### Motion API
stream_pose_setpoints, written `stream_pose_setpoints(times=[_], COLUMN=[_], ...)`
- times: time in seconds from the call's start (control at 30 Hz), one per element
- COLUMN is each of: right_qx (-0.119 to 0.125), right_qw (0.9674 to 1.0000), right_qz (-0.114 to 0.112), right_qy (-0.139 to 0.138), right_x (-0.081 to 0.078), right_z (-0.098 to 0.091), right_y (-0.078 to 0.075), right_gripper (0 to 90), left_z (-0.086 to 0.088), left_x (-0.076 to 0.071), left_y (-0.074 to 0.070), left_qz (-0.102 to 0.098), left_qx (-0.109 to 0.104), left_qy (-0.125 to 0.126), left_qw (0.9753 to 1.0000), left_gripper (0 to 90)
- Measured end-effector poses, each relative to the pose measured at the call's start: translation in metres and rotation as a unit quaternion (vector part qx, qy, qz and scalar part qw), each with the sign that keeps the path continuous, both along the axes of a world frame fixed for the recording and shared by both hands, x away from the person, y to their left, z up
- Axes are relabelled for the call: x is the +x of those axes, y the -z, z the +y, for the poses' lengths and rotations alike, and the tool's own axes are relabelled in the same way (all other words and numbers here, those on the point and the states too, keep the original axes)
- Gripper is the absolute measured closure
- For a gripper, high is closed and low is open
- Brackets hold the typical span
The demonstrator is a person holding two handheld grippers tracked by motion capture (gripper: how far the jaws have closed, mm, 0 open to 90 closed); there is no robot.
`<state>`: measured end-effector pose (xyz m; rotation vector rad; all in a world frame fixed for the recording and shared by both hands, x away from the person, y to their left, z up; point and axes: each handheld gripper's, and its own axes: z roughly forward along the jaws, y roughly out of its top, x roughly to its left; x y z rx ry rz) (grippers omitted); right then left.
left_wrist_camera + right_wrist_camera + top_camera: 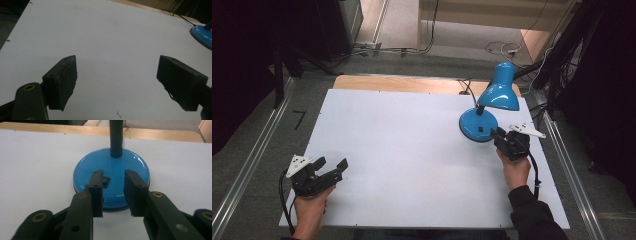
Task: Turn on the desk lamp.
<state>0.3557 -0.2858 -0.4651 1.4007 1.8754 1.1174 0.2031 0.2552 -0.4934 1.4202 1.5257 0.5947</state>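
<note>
A blue desk lamp stands at the back right of the white board (412, 145): its round base (478, 125) rests on the board, and its shade (501, 90) leans over on a black ribbed neck (116, 137). A small black switch (106, 181) sits on the base (90, 170). My right gripper (498, 134) hovers over the base's near edge. Its jaws stand a little apart, nothing is between them, and the switch is just off the left jaw tip (113, 173). My left gripper (332, 163) is wide open over bare board at the front left (117, 60). The lamp base (202, 33) lies far off.
The wooden table edge (402, 82) shows behind the board. The lamp's black cord (467, 87) runs off the back. Metal rails (257, 155) flank the table on both sides. Cables (502, 49) lie on the floor beyond.
</note>
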Motion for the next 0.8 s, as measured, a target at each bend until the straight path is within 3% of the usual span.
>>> stream_pose_setpoints(times=[0.37,0.57,0.8], right_qx=[-0.009,-0.018,-0.013], right_qw=[0.9999,0.9997,0.9998], right_qz=[0.006,0.007,0.013], right_qy=[-0.013,-0.013,-0.007], right_x=[0.012,0.02,0.029], right_z=[0.009,0.017,0.023], right_y=[0.004,0.008,0.012], right_gripper=[86.9,87.2,87.2], left_z=[0.0,0.0,0.001], left_x=[0.0,0.0,0.0], left_y=[0.0,0.001,0.001], left_qz=[0.001,0.002,0.003], left_qx=[-0.001,-0.001,-0.003], left_qy=[0.0,-0.001,-0.002], left_qw=[1.0,1.0,1.0], left_gripper=[17.2,17.2,17.2])
